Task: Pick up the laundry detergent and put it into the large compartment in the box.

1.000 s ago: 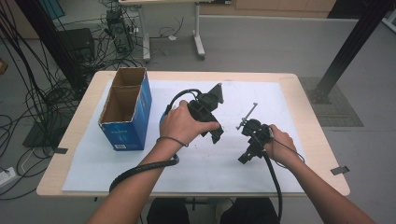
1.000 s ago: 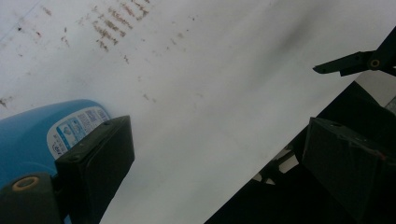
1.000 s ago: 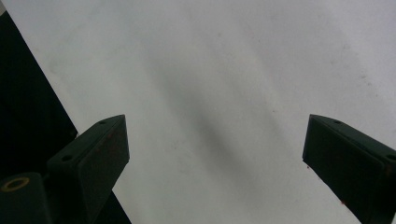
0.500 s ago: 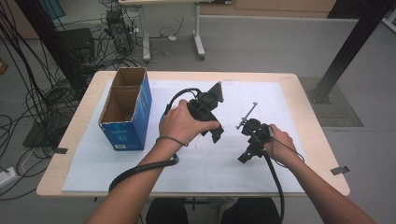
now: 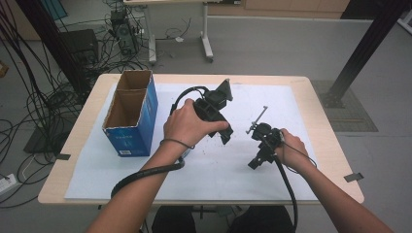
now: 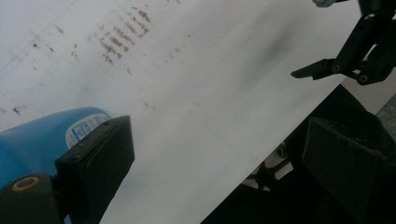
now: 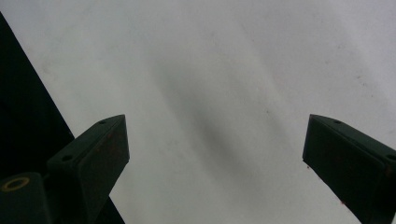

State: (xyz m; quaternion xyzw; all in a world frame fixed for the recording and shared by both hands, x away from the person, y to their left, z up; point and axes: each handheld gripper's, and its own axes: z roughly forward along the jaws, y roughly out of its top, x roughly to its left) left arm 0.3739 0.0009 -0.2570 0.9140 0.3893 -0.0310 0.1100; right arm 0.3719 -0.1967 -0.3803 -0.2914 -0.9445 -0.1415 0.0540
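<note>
The wooden table [image 5: 82,141] carries a white sheet [image 5: 243,170] over most of its top, and everything can be placed from the blue carton [image 5: 131,131] that stands open-topped on the sheet's left part, with a divider splitting it into two compartments.

Just to the right of the carton a hand holds the left gripper [image 5: 224,133] above the sheet, tilted toward the person's side of the table. In the left gripper view its jaws stand wide apart with nothing between them; a blue rounded object [image 6: 37,140] with a small label sits behind the left jaw, and I cannot tell whether they touch.

Farther right of the carton, well apart from it, the other hand holds the right gripper [image 5: 255,164] low over the sheet. In the right gripper view its jaws are spread wide over bare white paper, gripping nothing.
</note>
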